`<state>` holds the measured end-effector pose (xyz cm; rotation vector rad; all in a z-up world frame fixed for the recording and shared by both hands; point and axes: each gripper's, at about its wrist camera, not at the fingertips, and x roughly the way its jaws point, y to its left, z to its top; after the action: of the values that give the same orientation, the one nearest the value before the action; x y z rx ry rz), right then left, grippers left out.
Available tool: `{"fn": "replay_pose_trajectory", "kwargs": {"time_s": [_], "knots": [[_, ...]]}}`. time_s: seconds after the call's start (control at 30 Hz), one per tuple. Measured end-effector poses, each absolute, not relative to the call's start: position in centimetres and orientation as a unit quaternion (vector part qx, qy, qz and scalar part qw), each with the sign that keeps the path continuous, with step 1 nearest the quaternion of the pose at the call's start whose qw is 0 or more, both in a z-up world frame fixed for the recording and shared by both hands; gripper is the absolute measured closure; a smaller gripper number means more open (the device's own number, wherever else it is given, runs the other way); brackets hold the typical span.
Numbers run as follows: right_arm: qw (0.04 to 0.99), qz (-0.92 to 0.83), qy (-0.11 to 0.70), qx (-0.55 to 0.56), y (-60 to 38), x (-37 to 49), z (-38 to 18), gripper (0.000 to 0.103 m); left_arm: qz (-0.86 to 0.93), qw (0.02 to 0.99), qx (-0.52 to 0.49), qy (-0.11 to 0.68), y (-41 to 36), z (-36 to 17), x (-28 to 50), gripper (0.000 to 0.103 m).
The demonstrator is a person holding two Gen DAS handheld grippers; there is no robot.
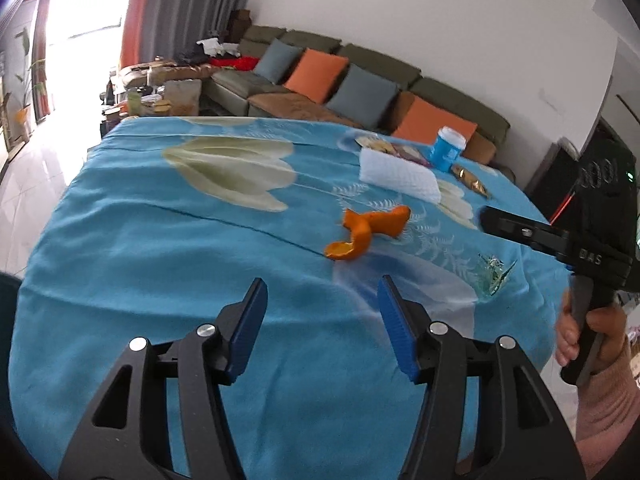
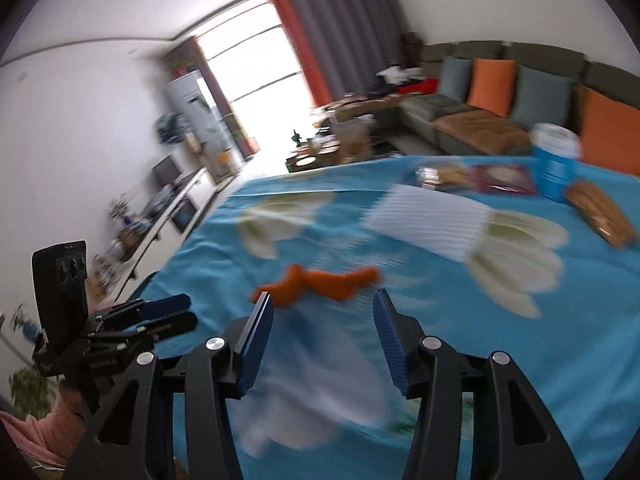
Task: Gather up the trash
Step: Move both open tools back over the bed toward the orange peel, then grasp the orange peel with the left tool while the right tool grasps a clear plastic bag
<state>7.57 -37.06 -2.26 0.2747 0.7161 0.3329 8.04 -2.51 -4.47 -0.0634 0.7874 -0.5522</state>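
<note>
Fingers: both pairs (image 1: 322,330) (image 2: 324,344) released, empty
Peel (image 2: 316,284): just ahead of right fingers, lying crosswise
Nearer hand: right, I'd say

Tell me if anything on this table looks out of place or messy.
Yes. A curled orange peel lies loose on the blue tablecloth, clear of both open grippers. Farther back, a white napkin lies askew near a blue cup, with wrappers and a packaged snack scattered around it.
</note>
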Motion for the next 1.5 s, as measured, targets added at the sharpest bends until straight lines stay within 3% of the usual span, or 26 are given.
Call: {"fn": "replay_pose_trajectory", "kwargs": {"time_s": [0.57,0.73,1.03,1.17,1.23,1.27,1.5], "knots": [[0.901,0.124,0.373,0.184,-41.5,4.3,-5.4,0.042,-0.256,0.871,0.018,0.419,-7.3,-5.6,12.5,0.05],[0.896,0.128,0.38,0.192,-41.4,4.4,-6.1,0.042,-0.267,0.861,0.02,0.433,-7.8,-6.3,13.1,0.062],[0.895,0.122,0.379,0.203,-42.2,4.2,-6.5,0.061,-0.278,0.858,0.022,0.432,-8.3,-6.4,12.5,0.076],[0.896,0.128,0.376,0.201,-42.0,4.1,-6.3,0.083,-0.281,0.858,0.023,0.429,-8.3,-6.3,12.0,0.084],[0.896,0.135,0.375,0.198,-41.7,4.1,-6.1,0.086,-0.281,0.86,0.023,0.425,-8.2,-6.1,11.7,0.085],[0.895,0.139,0.375,0.197,-41.6,4.2,-6.1,0.099,-0.282,0.861,0.022,0.423,-8.2,-6.0,11.5,0.085],[0.897,0.149,0.365,0.201,-41.2,4.2,-5.4,0.098,-0.283,0.87,0.007,0.405,-6.7,-4.8,10.0,0.086]]}}
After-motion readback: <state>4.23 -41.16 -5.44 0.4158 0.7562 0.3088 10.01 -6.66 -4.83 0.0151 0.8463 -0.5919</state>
